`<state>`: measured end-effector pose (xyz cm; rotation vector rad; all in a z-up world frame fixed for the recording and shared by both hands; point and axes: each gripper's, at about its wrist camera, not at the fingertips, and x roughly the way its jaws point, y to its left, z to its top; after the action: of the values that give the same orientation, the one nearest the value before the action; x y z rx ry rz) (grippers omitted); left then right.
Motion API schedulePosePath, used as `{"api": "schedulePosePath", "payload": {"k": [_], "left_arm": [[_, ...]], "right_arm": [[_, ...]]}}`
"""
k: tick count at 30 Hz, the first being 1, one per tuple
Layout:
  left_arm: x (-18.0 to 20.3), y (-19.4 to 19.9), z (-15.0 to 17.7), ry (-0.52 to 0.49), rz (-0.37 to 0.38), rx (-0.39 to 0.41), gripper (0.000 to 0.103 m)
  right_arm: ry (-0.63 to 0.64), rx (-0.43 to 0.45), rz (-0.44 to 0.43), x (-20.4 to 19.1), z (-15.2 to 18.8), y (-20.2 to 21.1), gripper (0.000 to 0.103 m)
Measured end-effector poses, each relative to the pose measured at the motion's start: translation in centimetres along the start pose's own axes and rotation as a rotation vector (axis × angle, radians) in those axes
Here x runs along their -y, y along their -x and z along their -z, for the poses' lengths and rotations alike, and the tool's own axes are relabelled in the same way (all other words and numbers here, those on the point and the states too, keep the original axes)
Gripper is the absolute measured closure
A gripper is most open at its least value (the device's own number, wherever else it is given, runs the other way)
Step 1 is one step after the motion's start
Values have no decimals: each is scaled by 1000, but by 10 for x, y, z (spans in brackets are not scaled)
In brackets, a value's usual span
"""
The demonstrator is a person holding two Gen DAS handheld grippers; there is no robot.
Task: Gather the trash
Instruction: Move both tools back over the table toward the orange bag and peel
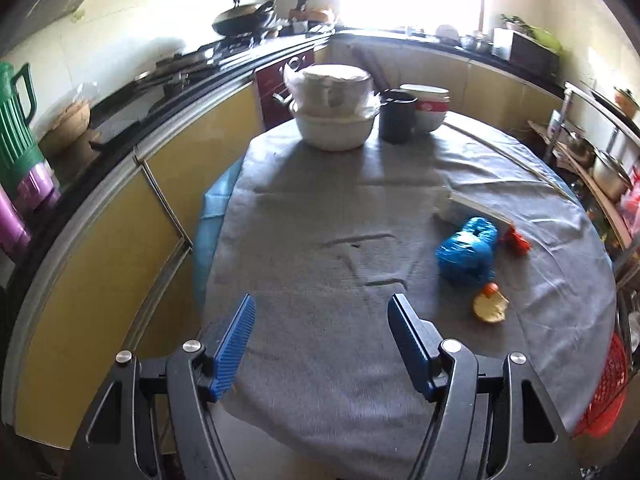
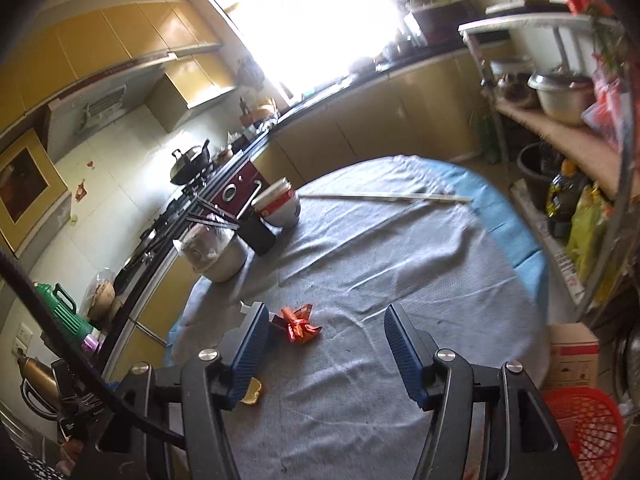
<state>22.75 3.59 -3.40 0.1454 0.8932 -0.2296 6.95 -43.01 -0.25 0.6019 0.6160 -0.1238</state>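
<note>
Hovering over table point(image 1: 320, 208), both empty: left gripper point(image 1: 322, 340) and right gripper point(image 2: 326, 344) spread wide. Trash at right edge: blue bag point(image 1: 468, 252), red wrapper point(image 2: 298, 324), peel point(image 1: 490, 306). Approach wrapper low, pinch centre, avoid cloth point(image 2: 400, 260).

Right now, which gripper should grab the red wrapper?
Right. The right gripper is open with the red wrapper lying just ahead between its fingers; the left gripper faces bare cloth, with the wrapper far off.
</note>
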Motion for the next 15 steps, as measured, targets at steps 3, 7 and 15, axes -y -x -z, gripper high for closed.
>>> {"api": "schedulePosePath", "payload": {"k": [3,7,15], "left_arm": [[2,-5,-6,24,4,-2,33],[16,7,-8,19,44,28,33],[54,48,15,-62,130,73,31]], "right_arm": [[-23,-32,-31,0,4,-24,39],[-24,-48,-74,-7,16,-33,39],[-22,-14,-112,-13,39,7,39]]}}
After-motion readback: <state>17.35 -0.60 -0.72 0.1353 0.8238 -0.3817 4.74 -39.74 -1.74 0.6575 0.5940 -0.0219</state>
